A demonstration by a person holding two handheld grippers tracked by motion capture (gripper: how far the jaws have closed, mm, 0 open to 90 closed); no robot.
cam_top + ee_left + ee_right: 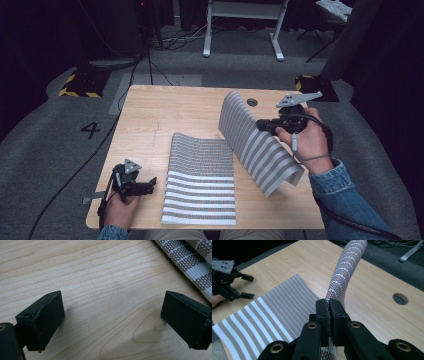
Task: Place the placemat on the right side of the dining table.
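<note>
Right gripper (329, 305): we have its jaws pinched tight on the edge of the striped placemat (260, 145), lifted off the right half of the table (165, 107).
Left gripper (112, 320): jaws wide apart with nothing between them, hovering low over bare wood at the near left.
Second placemat (200, 182): lies flat in the near middle, just left of the lifted one.
Doing it well: we judge the fold needs a firm pinch and a slow arc leftward, so the raised edge lands square on the opposite edge.
Containers: we see none here; a round hole (252, 102) sits at the far right of the tabletop.
</note>
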